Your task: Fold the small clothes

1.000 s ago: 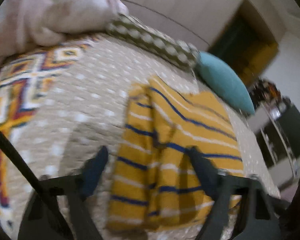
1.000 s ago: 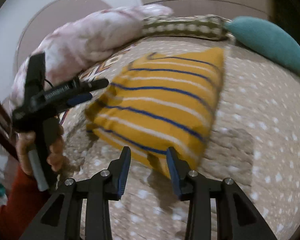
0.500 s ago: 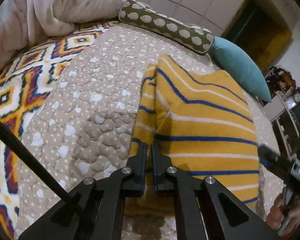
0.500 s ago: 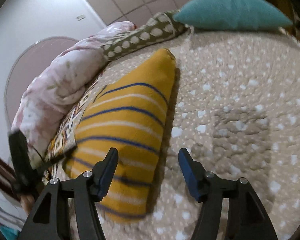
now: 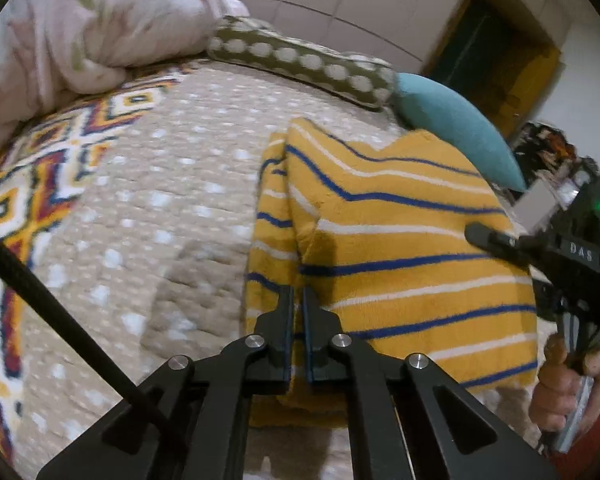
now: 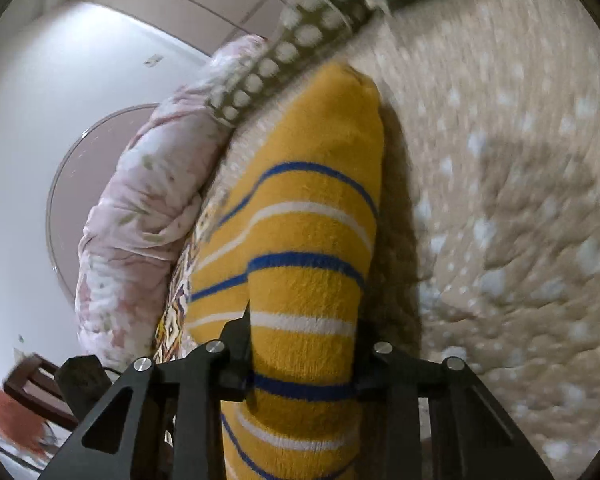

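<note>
A yellow sweater (image 5: 400,248) with blue and white stripes lies folded on the beige dotted bedspread (image 5: 180,208). My left gripper (image 5: 296,300) is shut on the sweater's left near edge. In the right wrist view the sweater (image 6: 300,240) fills the space between the fingers of my right gripper (image 6: 300,344), which stand apart around its right edge; how tightly they press it does not show. The right gripper (image 5: 540,256) also shows at the right in the left wrist view, held by a hand.
A pink floral duvet (image 5: 80,28), a green dotted bolster (image 5: 300,60) and a teal pillow (image 5: 452,120) lie along the head of the bed. A patterned blanket (image 5: 20,200) covers the left side. A dark doorway (image 5: 496,48) stands beyond.
My left gripper has closed on the sweater's left edge. My right gripper has moved forward, so the sweater's right edge now sits between its fingers.
</note>
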`<action>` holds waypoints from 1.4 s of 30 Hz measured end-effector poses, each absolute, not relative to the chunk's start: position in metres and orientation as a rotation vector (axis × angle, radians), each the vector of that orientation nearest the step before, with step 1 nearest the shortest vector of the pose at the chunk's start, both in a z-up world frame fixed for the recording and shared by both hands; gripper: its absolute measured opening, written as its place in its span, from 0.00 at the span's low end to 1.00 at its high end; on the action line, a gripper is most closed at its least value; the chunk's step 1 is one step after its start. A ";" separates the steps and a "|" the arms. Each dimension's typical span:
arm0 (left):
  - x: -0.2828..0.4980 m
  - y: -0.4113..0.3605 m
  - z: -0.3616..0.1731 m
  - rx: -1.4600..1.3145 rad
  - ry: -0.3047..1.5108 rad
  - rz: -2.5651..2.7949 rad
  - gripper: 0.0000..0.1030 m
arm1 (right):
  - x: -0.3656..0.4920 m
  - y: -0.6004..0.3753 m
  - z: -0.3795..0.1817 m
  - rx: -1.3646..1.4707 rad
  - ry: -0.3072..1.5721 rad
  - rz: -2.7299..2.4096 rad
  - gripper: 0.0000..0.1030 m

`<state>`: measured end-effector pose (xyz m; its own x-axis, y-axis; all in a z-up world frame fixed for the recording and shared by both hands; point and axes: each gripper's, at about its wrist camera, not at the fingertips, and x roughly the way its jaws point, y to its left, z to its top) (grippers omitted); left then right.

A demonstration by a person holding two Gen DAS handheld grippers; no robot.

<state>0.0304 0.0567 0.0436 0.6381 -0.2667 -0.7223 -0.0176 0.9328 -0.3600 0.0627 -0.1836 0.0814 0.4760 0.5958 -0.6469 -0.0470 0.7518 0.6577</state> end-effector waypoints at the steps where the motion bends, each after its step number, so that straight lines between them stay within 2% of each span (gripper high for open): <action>1: 0.029 0.051 0.044 -0.360 0.874 -0.171 0.04 | 0.059 -0.189 0.089 0.608 0.987 0.419 0.36; 4: 0.029 0.040 0.043 -0.329 0.889 -0.164 0.01 | 0.054 -0.204 0.099 0.551 0.966 0.349 0.37; 8: 0.032 0.052 0.033 -0.307 0.916 -0.064 0.01 | 0.056 -0.215 0.086 0.489 1.037 0.238 0.54; 13: 0.028 0.100 0.033 -0.485 0.913 -0.080 0.01 | 0.031 -0.221 0.125 0.431 0.895 0.134 0.57; 17: 0.024 0.120 0.042 -0.505 0.863 -0.003 0.03 | 0.024 -0.197 0.161 0.302 0.783 0.182 0.58; 19: 0.024 0.128 0.040 -0.520 0.864 0.023 0.12 | 0.034 -0.180 0.163 0.342 0.825 0.287 0.47; 20: 0.024 0.131 0.038 -0.528 0.866 0.034 0.15 | 0.039 -0.175 0.160 0.370 0.845 0.314 0.33; 24: 0.023 0.143 0.035 -0.553 0.857 0.067 0.28 | 0.068 -0.150 0.123 0.505 0.942 0.369 0.19; 28: 0.023 0.144 0.035 -0.544 0.857 0.077 0.33 | 0.081 -0.112 0.074 0.654 1.056 0.495 0.17; 32: 0.025 0.142 0.034 -0.531 0.865 0.077 0.33 | 0.067 -0.081 0.070 0.543 1.091 0.544 0.15; 39: 0.027 0.139 0.031 -0.510 0.877 0.094 0.38 | 0.049 -0.087 0.064 0.640 1.136 0.586 0.16; 42: 0.027 0.137 0.030 -0.499 0.882 0.098 0.40 | 0.022 -0.068 0.054 0.531 1.174 0.639 0.17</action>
